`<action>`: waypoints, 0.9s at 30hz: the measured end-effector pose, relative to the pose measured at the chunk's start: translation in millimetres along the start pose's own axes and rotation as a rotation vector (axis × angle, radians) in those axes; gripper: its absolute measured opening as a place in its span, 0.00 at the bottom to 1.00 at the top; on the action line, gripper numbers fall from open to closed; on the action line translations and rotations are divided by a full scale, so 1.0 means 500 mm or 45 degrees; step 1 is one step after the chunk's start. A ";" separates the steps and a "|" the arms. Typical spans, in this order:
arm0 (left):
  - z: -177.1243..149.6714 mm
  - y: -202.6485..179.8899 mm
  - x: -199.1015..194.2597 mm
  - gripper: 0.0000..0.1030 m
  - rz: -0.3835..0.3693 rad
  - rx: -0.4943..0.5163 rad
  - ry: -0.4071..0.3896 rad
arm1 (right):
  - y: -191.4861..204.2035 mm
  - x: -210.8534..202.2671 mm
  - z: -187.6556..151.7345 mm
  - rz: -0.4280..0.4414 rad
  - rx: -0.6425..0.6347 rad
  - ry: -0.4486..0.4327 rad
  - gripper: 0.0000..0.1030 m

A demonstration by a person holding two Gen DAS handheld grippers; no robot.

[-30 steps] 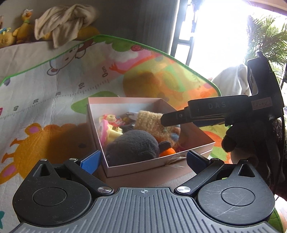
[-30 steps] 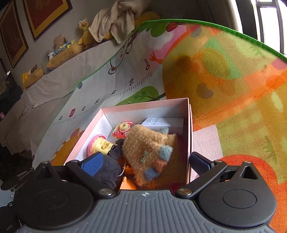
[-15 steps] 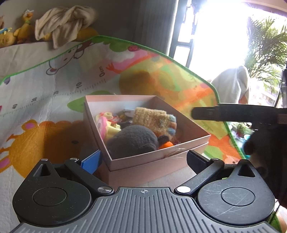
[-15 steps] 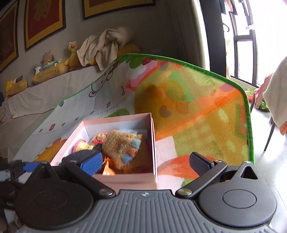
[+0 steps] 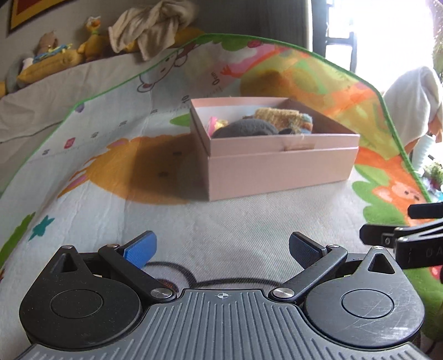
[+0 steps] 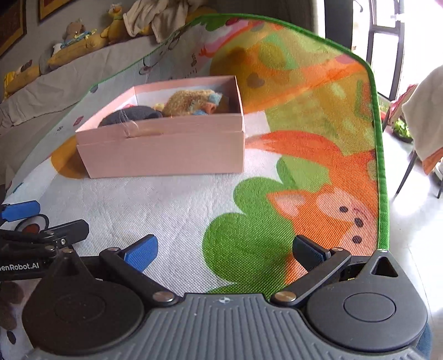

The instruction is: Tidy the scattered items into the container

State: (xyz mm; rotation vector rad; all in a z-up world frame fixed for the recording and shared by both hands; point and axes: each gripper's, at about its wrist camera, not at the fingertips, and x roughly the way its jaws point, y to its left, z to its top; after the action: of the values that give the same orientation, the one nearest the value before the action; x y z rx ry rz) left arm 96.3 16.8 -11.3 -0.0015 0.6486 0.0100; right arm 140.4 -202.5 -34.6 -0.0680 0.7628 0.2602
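A pink cardboard box [image 5: 277,166] stands on the colourful play mat, also in the right wrist view [image 6: 166,149]. Inside it lie a dark grey plush [image 5: 243,128], a tan knitted toy with blue and orange spots [image 6: 191,101] and a pink and yellow toy [image 5: 216,123]. My left gripper [image 5: 221,247] is open and empty, low over the mat, well short of the box. My right gripper [image 6: 224,249] is open and empty, over the mat's green and orange print, to the right of the left one. Each gripper shows at the edge of the other's view.
The play mat [image 6: 249,207] ends in a green border [image 6: 379,166] on the right, with bare floor and a chair leg [image 6: 405,171] beyond. Stuffed toys and a crumpled cloth [image 5: 149,25] lie along the grey sofa back behind.
Both grippers have pulled back and down from above the box to low over the mat. The box now sits farther away in both views. Both stay open and empty.
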 end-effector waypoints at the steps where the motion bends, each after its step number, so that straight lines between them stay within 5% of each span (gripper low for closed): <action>1: -0.003 0.001 0.002 1.00 0.000 -0.007 0.006 | 0.004 0.004 0.001 -0.011 -0.022 0.005 1.00; 10: -0.009 0.004 0.009 1.00 0.030 -0.022 0.030 | 0.002 0.005 -0.015 -0.006 -0.029 -0.081 1.00; 27: -0.009 0.001 0.010 1.00 0.033 -0.020 0.030 | 0.008 0.000 -0.013 -0.012 -0.036 -0.080 1.00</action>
State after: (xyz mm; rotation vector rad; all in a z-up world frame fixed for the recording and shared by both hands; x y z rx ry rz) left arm 97.5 17.5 -17.7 -0.0086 0.6722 0.0400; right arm 134.8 -199.8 -39.2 -0.0895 0.6962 0.2627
